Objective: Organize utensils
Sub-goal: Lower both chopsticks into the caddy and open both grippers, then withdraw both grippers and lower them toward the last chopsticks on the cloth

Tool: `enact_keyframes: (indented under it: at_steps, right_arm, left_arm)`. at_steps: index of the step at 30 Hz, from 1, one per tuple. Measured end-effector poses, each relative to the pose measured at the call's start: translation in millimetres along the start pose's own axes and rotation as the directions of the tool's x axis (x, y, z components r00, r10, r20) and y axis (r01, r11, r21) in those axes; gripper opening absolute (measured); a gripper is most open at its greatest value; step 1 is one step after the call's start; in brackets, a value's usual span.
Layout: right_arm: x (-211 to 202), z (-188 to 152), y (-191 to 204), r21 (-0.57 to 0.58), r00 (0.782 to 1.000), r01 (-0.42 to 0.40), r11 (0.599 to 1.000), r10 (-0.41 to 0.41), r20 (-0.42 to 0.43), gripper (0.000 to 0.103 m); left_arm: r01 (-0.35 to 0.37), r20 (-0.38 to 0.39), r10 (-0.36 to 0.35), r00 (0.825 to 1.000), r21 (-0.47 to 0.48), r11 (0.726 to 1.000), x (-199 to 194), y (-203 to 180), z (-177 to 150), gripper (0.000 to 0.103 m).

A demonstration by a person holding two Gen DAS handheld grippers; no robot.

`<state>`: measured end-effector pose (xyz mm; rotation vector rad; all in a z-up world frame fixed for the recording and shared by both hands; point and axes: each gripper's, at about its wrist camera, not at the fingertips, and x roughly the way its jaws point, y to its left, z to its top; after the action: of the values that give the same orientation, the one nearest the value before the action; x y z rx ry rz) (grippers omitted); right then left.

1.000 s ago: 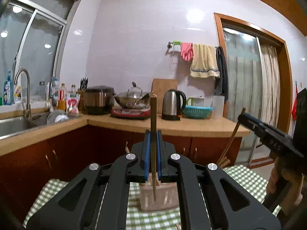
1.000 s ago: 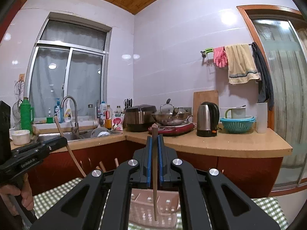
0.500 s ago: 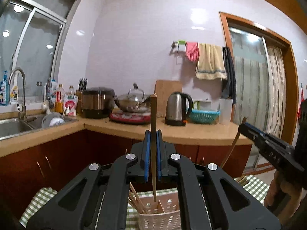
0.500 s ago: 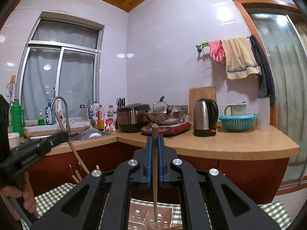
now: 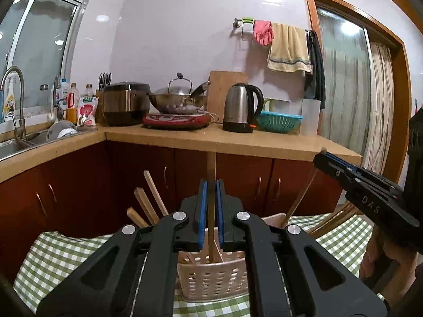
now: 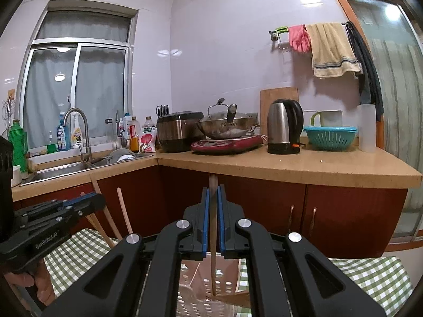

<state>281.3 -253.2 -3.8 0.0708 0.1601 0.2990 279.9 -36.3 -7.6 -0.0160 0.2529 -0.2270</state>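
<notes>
Standing upright, a wooden chopstick is pinched between the blue pads of the left tongs, its lower end inside a pale perforated utensil basket on a green checked cloth. Other wooden sticks lean in the basket's left side. A second chopstick is clamped upright in the right tongs, its tip lowered into the same basket. Behind, a kitchen worktop is seen carrying a kettle.
</notes>
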Motion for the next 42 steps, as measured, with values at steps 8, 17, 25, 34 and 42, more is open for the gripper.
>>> enact_keyframes:
  at_steps: [8, 17, 25, 34, 42]
  right_arm:
    - [-10.2, 5.3, 3.4, -0.013, 1.000, 0.001, 1.000, -0.001, 0.009, 0.024]
    - [-43.6, 2.9, 5.2, -0.020, 1.000, 0.012, 1.000, -0.012, 0.018, 0.031]
    - [-84.8, -23.4, 5.3, -0.038, 0.998, 0.052, 0.998, -0.053, -0.020, 0.031]
    - [-131.4, -75.9, -1.0, -0.008, 0.991, 0.084, 0.996, -0.084, -0.101, 0.031]
    - [-167.2, -127.5, -5.1, 0.011, 0.978, 0.109, 0.994, -0.105, -0.179, 0.031]
  left_arm:
    - [-0.011, 0.006, 0.011, 1.000, -0.016, 1.000, -5.6, 1.8, -1.4, 0.039]
    - [-0.024, 0.014, 0.025, 1.000, -0.033, 0.999, -36.2, 0.5, -5.1, 0.060]
    - [-0.050, -0.020, 0.049, 0.999, -0.050, 0.997, -76.2, -7.4, -34.0, 0.062]
    - [-0.078, -0.116, 0.069, 0.991, -0.082, 0.994, -111.7, -14.8, -90.0, 0.062]
    - [-0.095, -0.192, 0.078, 0.978, -0.084, 0.992, -139.5, -29.1, -141.0, 0.062]
